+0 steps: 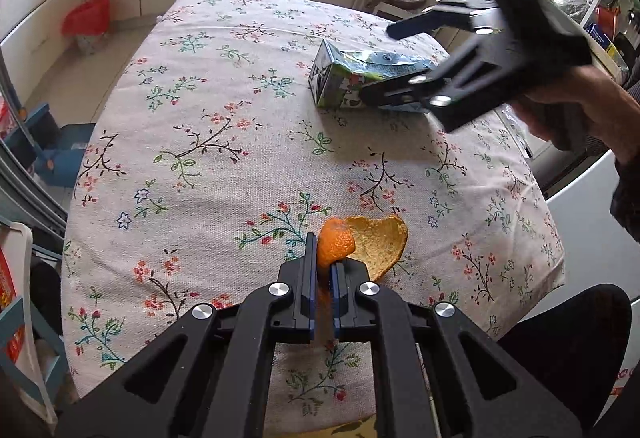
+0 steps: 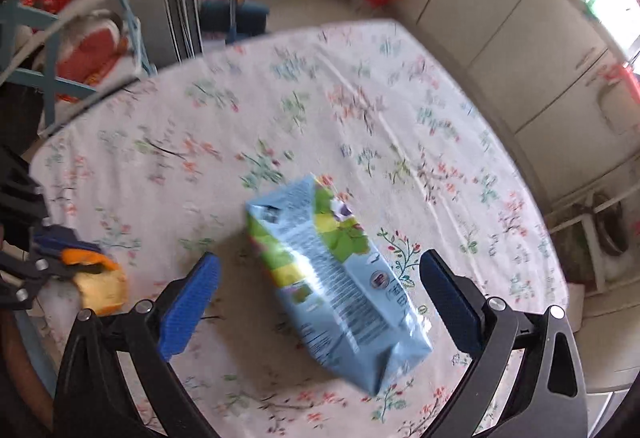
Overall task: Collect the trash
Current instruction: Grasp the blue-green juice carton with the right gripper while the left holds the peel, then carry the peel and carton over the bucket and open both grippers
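In the left wrist view, the orange peel (image 1: 362,244) shows a curled bright orange outer skin and a pale, pitted inner side that spreads to the right. It lies low and centre in the frame on the floral cloth of the bench (image 1: 200,158). The left claw (image 1: 323,270) is narrowed onto the curled end of the peel, which stands pinched between its blue pads, while the broad pale part rests on the cloth just right of the tips. The crumpled carton (image 1: 340,78), light blue and green with a dented side, lies flat toward the upper right. The right claw (image 1: 380,60) hangs over it with its jaws spread wide, one finger beyond the carton and one on its near side. The left half of the cloth is bare up to the bench's far edge at the upper centre.

In the right wrist view, blurred by motion, the carton (image 2: 336,278) lies slantwise at lower centre, between the spread blue pads of the right claw (image 2: 320,274), apart from both. Bare cloth stretches above it to the bench (image 2: 280,98) edge. At the left edge the peel (image 2: 100,282) sits in the left claw (image 2: 60,258).
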`<state>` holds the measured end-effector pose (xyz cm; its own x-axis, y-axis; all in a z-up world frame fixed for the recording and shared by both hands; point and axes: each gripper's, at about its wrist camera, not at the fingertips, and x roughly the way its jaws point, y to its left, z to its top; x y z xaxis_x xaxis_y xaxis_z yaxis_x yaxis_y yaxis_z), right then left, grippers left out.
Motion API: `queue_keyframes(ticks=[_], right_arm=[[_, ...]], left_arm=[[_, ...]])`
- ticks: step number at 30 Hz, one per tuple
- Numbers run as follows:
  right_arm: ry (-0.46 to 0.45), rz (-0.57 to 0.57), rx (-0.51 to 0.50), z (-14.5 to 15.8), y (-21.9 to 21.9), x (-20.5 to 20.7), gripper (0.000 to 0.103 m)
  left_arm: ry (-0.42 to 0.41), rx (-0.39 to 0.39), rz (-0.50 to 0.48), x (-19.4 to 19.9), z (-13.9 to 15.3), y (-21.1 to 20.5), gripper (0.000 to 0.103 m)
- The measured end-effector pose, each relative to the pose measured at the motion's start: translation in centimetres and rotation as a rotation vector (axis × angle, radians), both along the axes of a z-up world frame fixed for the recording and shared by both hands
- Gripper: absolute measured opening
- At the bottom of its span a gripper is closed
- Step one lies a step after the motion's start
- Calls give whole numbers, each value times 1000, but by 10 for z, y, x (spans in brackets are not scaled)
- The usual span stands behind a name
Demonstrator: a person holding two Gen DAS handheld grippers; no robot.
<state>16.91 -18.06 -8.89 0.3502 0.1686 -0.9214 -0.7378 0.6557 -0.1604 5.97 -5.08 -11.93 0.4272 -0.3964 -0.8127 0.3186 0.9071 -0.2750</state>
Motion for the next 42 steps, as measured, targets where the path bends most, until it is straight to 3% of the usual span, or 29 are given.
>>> queue_keyframes(ticks=[4, 6, 7, 8, 11, 16, 21, 23, 32, 37, 39, 42], right_arm=[[68, -70, 36, -16, -11, 3, 95], [98, -130, 66, -20, -22, -3, 86], [125, -175, 87, -23, -29, -8, 73], [152, -228, 118, -25, -39, -16, 67], [168, -351, 204, -24, -60, -39, 60], [137, -433, 346, -15, -77, -74, 60], [97, -446, 323, -21, -71, -71, 69], [83, -457, 346, -22, -71, -67, 59], [224, -592, 685, -5, -99, -82, 58], [247, -614, 851, 9, -106, -110, 58], [231, -624, 854, 11, -107, -120, 58], [153, -613, 734, 13, -94, -131, 58]], left_arm=[[2, 2, -4, 0, 0, -2, 5], [8, -6, 3, 1, -1, -1, 5], [9, -9, 6, 1, -2, -1, 5], [10, -12, 10, 1, -2, -1, 5], [12, -20, 21, 1, -3, 0, 5], [15, -36, 36, 1, -4, -1, 6], [9, -59, 51, 1, -6, 1, 7], [5, -64, 52, 0, -6, 1, 7], [-119, -92, 48, -19, 22, -3, 5], [-160, -80, 56, -36, 31, -2, 5], [-159, -77, 61, -42, 31, -1, 5], [-150, -87, 76, -48, 29, 2, 5]])
